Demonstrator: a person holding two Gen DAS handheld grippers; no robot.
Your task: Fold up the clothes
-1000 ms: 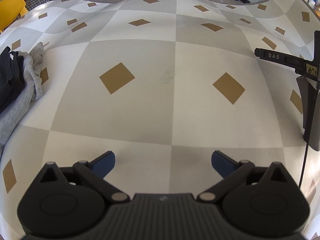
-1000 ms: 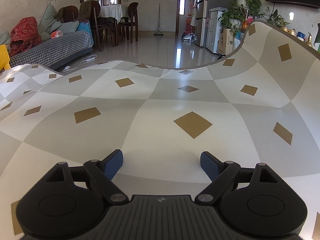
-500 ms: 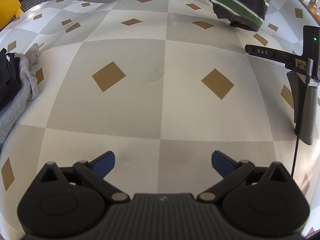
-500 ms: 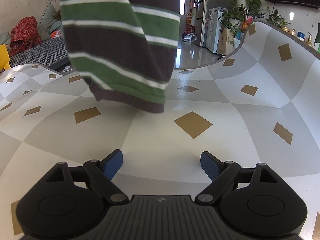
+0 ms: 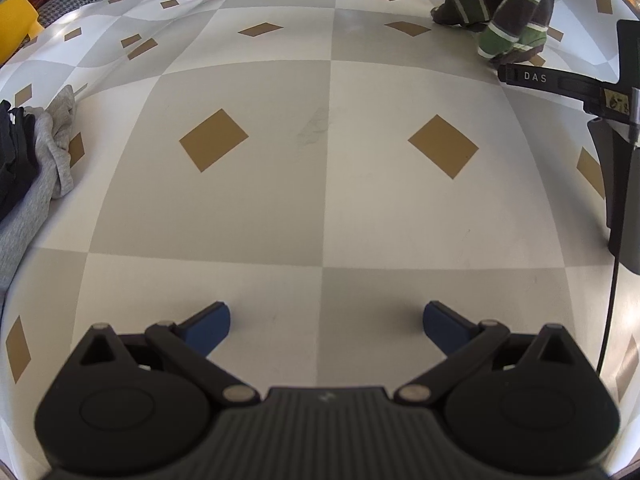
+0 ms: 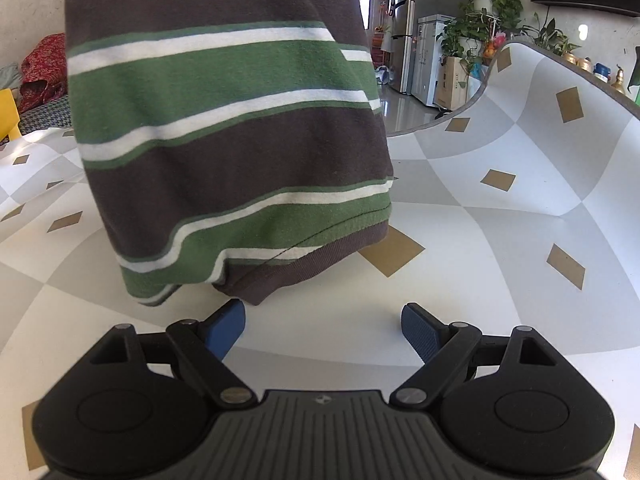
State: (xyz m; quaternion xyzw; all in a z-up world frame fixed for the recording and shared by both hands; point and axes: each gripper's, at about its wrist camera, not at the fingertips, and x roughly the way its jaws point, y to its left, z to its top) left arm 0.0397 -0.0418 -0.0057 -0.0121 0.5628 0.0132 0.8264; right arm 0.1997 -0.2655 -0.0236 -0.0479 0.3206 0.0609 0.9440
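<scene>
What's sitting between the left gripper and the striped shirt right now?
Nothing: in the left wrist view, only bare checkered tablecloth lies between the open left gripper and the striped shirt at the far right. The grey garment lies off to the left.

A broad worktop spreads out here, covered in a cloth of big pale grey and cream checks dotted with tan diamonds, its far edge rippling up in the right wrist view. Over at the left edge sits a heap of clothes, a crumpled grey garment with a dark garment lying against it. At the far right, the hem of a striped brown-and-green shirt touches the cloth.
</scene>
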